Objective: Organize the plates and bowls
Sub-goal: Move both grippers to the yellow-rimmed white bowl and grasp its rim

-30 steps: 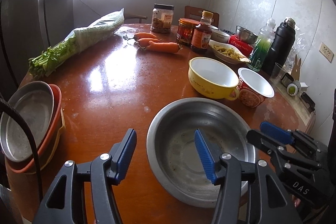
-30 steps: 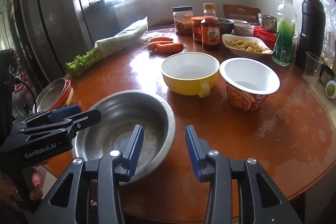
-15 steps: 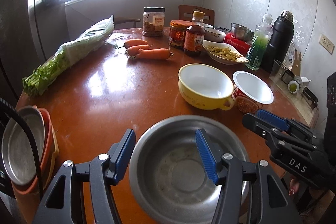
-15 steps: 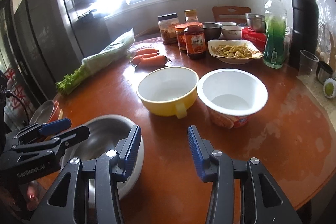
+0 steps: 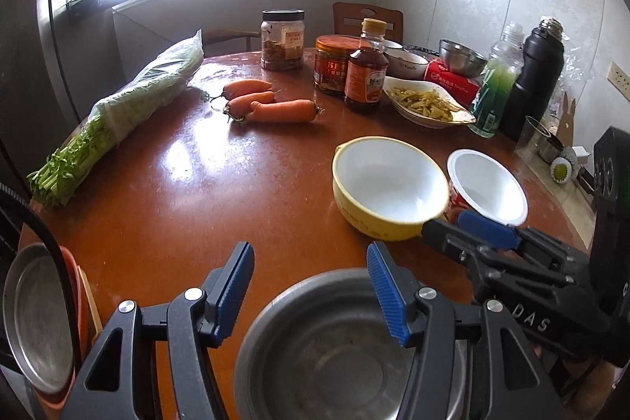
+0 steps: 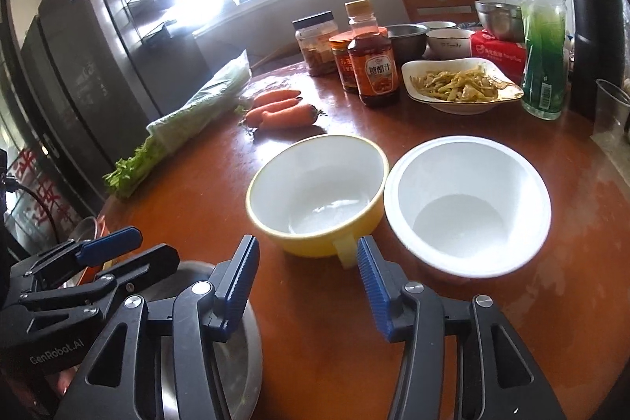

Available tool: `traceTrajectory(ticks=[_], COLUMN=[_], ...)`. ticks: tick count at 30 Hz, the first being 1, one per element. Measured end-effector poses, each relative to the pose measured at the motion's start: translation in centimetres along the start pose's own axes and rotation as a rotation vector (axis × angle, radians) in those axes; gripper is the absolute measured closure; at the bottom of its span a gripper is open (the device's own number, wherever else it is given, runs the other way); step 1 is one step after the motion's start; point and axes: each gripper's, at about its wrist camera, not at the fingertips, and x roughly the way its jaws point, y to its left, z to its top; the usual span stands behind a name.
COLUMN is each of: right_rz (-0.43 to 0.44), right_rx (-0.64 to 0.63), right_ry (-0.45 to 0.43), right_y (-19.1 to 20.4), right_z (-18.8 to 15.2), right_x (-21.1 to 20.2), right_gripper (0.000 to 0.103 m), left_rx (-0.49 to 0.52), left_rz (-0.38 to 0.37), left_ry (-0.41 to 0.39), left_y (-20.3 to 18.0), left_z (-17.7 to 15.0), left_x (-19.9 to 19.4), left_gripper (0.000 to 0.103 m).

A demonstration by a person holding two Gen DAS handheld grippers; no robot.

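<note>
Partly, the left gripper [image 5: 311,292] hides the steel bowl [image 5: 315,361].

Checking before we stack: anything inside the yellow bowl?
Nothing visible: the yellow bowl shows a bare white interior with only glare on the bottom. The near inner wall, below the rim by the handle, is hidden from both wrist views.

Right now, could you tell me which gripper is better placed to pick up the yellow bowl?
Right. The right gripper is open, its fingers flanking the yellow bowl's handle; the left gripper hangs over the steel bowl.
</note>
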Motion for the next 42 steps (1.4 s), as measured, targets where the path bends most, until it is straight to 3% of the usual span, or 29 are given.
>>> traceTrajectory(ticks=[11,23,42], right_rz=[-0.003,0.114,-0.007], right_rx=[-0.003,-0.106,0.055], right_ry=[0.040,0.096,0.074], right_y=[-0.7,2.7,-1.3], right_z=[1.1,1.2,3.6], right_x=[2.5,3.4,4.9], right_gripper=[0.044,0.042,0.044], left_rx=[-0.014,-0.043,-0.005], left_rz=[-0.020,-0.016,-0.031], left_ry=[0.049,0.090,0.131], left_y=[0.5,2.1,1.0], left_z=[3.0,4.9,6.2], left_x=[3.1,5.2,8.5], left_gripper=[0.043,0.043,0.044])
